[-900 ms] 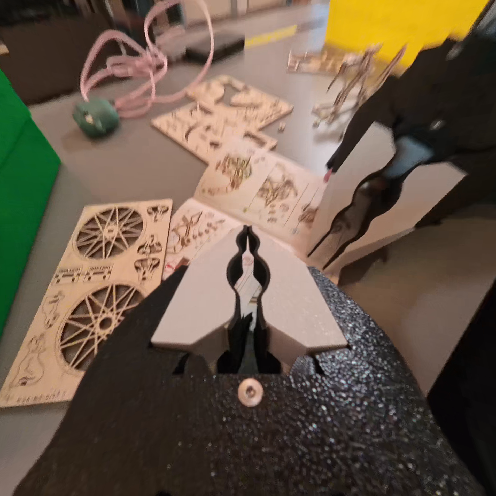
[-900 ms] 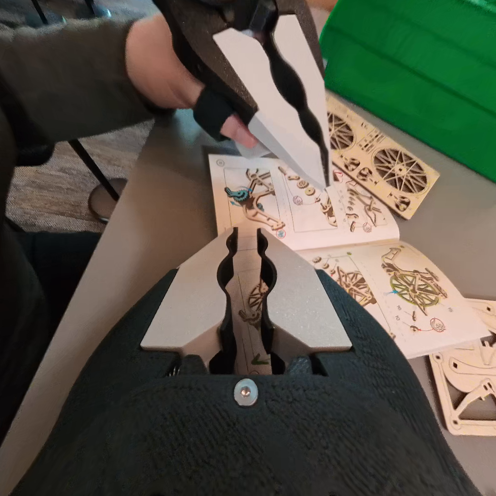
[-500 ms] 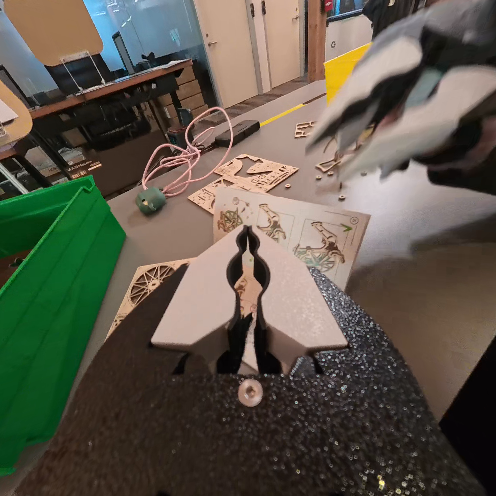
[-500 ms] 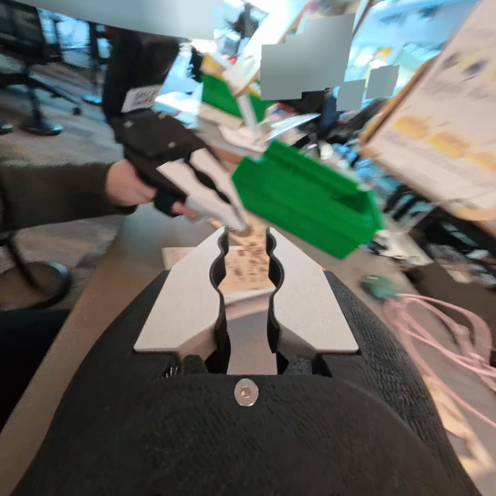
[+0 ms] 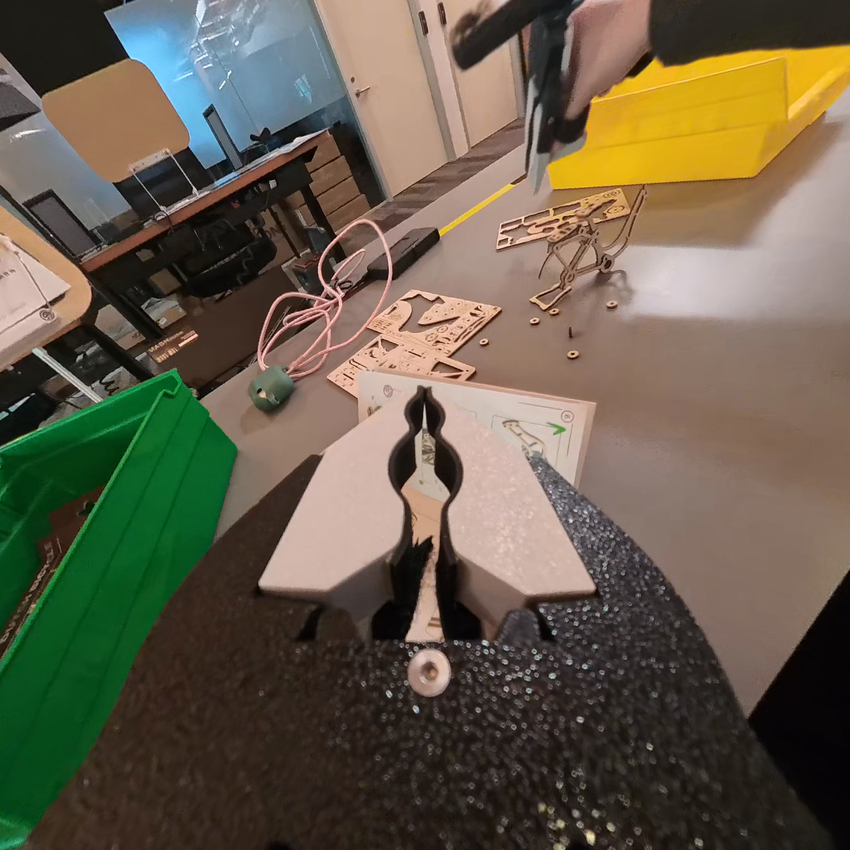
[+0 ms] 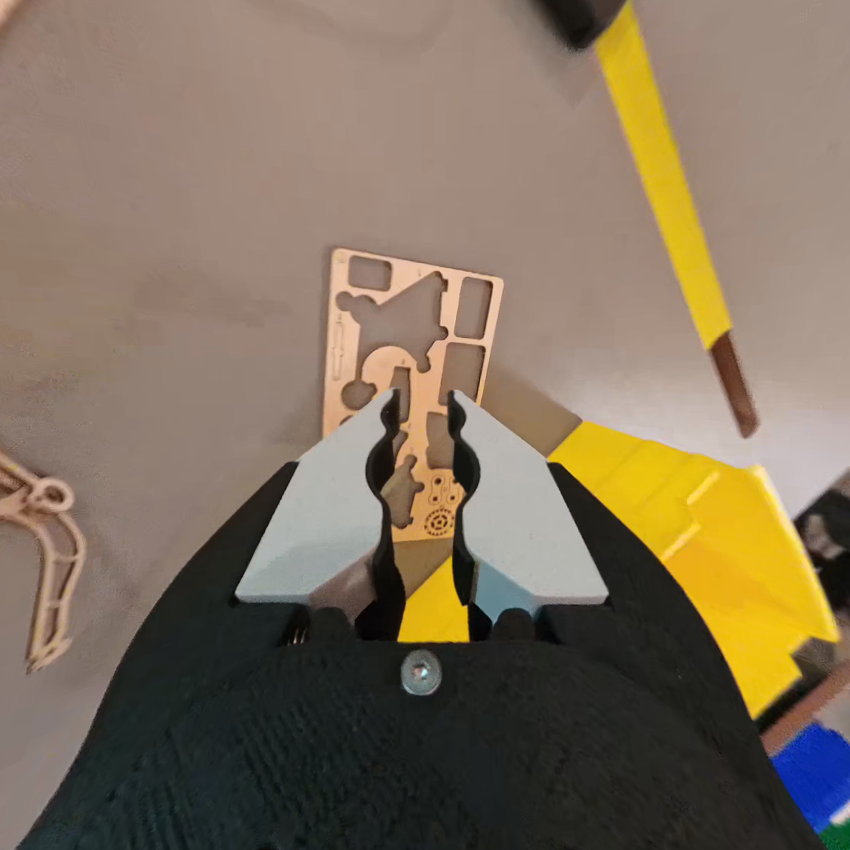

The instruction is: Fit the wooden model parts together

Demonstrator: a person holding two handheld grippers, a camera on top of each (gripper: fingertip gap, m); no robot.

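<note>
Wooden model parts, left wrist view: we see a half-built wooden frame (image 5: 580, 262) standing upright on the grey counter (image 5: 690, 414), with small loose rings (image 5: 571, 353) scattered just in front of it.
Punched sheets: two flat wooden sheets (image 5: 432, 322) lie overlapping near the middle of the counter; a third sheet (image 5: 559, 223) lies behind the frame, near the yellow bin (image 5: 680, 133).
Instruction booklet: the paper booklet (image 5: 542, 432) lies open just beyond our left gripper (image 5: 424, 395), partly hidden by it.
Left gripper: its tips are pressed together at the front with nothing visible between them, so we read it as clenched and empty.
Right gripper, seen from afar: our right gripper (image 5: 542, 138) hangs blurred in the upper right, above the counter near the yellow bin, held by a hand (image 5: 602, 50); from here we cannot tell its state.
Other things: a green bin (image 5: 92, 529) sits at the left; a pink cable (image 5: 322, 299) with a teal plug (image 5: 270, 393) lies behind the sheets.

Wooden model parts, right wrist view: we look down on a punched-out wooden sheet (image 6: 363, 377) lying flat on the counter (image 6: 184, 184), directly beyond the tips.
Right gripper: our right gripper (image 6: 421, 398) is released, a clear gap between its fingers (image 6: 322, 515), grasping nothing and above the sheet.
Frame: part of the wooden frame (image 6: 50, 552) shows at the left edge, well apart from the sheet.
Yellow bin: its corner (image 6: 690, 552) sits just right of the sheet.
</note>
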